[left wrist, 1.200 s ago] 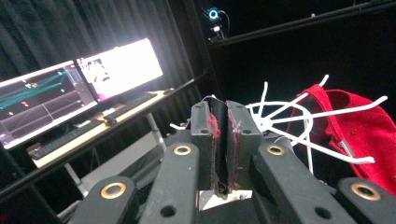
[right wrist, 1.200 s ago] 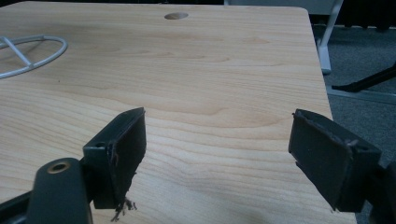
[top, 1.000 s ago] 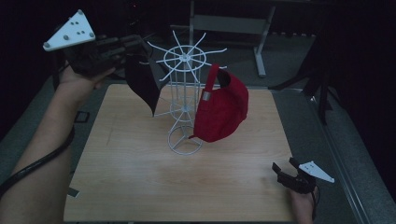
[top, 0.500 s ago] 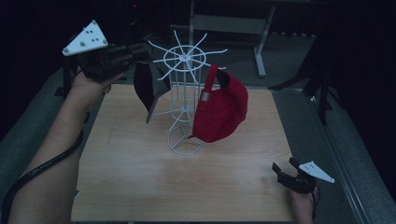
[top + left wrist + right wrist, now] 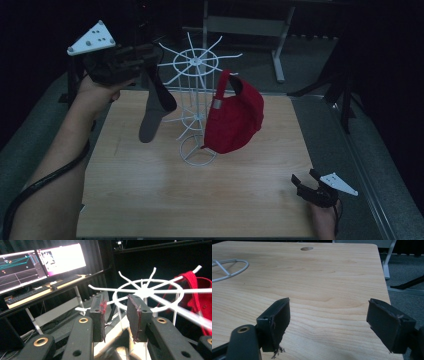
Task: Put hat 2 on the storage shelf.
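A white wire rack [image 5: 196, 107] stood on a pale wood-grain table [image 5: 150, 190]. A red cap [image 5: 235, 120] hung at the rack's three o'clock, a black cap [image 5: 155, 107] at nine o'clock. Both grippers had black jaws and white top plates.

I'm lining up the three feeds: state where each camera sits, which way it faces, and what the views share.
High view: above the person's side, facing forward and down on the wooden table; both forearms, left gripper, right gripper show.
Left gripper view: rides the left gripper, facing the white wire rack top; its jaws, just opening, hold nothing.
Right gripper view: rides the right gripper, low over the table, jaws apart.
Shared: rack, in all three; red cap, high and left gripper views.
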`<state>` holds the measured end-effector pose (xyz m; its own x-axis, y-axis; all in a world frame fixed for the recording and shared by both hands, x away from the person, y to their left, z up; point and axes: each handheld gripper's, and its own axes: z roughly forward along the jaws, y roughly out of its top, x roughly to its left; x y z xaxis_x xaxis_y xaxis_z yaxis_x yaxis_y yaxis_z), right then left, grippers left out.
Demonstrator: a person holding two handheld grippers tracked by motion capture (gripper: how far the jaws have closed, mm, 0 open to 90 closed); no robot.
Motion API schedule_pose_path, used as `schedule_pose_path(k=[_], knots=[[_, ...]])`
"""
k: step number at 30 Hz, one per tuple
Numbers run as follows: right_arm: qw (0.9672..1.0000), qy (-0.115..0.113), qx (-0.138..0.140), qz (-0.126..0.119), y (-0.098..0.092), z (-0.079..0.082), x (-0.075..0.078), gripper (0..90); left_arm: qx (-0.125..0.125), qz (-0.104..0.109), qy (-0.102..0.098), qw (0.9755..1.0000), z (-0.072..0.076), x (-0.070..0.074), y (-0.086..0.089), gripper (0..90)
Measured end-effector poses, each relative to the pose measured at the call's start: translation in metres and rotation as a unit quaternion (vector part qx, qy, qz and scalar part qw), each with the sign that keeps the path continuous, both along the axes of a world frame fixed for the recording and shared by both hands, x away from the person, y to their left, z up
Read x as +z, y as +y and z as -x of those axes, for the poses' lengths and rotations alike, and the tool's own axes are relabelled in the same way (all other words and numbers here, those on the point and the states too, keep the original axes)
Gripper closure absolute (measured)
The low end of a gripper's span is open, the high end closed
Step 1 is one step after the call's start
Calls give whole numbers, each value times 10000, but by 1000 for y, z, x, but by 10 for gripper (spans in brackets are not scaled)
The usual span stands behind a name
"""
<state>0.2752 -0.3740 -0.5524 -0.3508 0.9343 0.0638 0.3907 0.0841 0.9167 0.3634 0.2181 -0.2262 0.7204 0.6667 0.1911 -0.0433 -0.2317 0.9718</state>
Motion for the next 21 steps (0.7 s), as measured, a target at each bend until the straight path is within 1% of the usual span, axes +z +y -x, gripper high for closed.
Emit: schedule_pose_path(k=[1, 3, 7, 8, 9, 10, 13, 14, 16, 17, 19, 21], knots=[[10000, 4, 1, -2, 0, 0, 0, 188, -6, 14, 26, 10000, 0, 0, 0, 681], [10000, 5, -2, -5, 0, 0, 0, 188, -7, 21, -10, 10000, 2, 1, 1, 658], [10000, 3, 0, -2, 0, 0, 0, 188, -15, 63, 46, 10000, 4, 0, 3, 658], [10000, -1, 1, -3, 0, 0, 0, 188, -32, 66, 24, 10000, 5, 0, 4, 658], [10000, -4, 2, -3, 0, 0, 0, 188, -47, 73, 53, 9999, 6, -1, 5, 657], [10000, -2, -2, -7, 0, 0, 0, 188, -73, 74, 41, 9999, 7, -2, 5, 655], [10000, 9, -4, 2, 0, 0, 0, 188, -140, 85, 88, 9998, 10, -5, 7, 626], [10000, 7, -4, 7, 0, 0, 0, 188, -124, 71, 63, 9999, 12, -5, 8, 627], [10000, 5, -1, 8, 0, 0, 0, 188, -189, 152, 98, 9997, 14, -6, 10, 628], [10000, 8, -5, 4, 0, 0, 0, 188, -161, 170, 73, 9997, 16, -6, 11, 629], [10000, 1, -6, 4, 0, 0, 0, 188, -208, 270, 66, 9994, 19, -6, 13, 634], [10000, 6, -1, 6, 0, 0, 0, 188, -230, 270, 53, 9994, 21, -7, 16, 647]])
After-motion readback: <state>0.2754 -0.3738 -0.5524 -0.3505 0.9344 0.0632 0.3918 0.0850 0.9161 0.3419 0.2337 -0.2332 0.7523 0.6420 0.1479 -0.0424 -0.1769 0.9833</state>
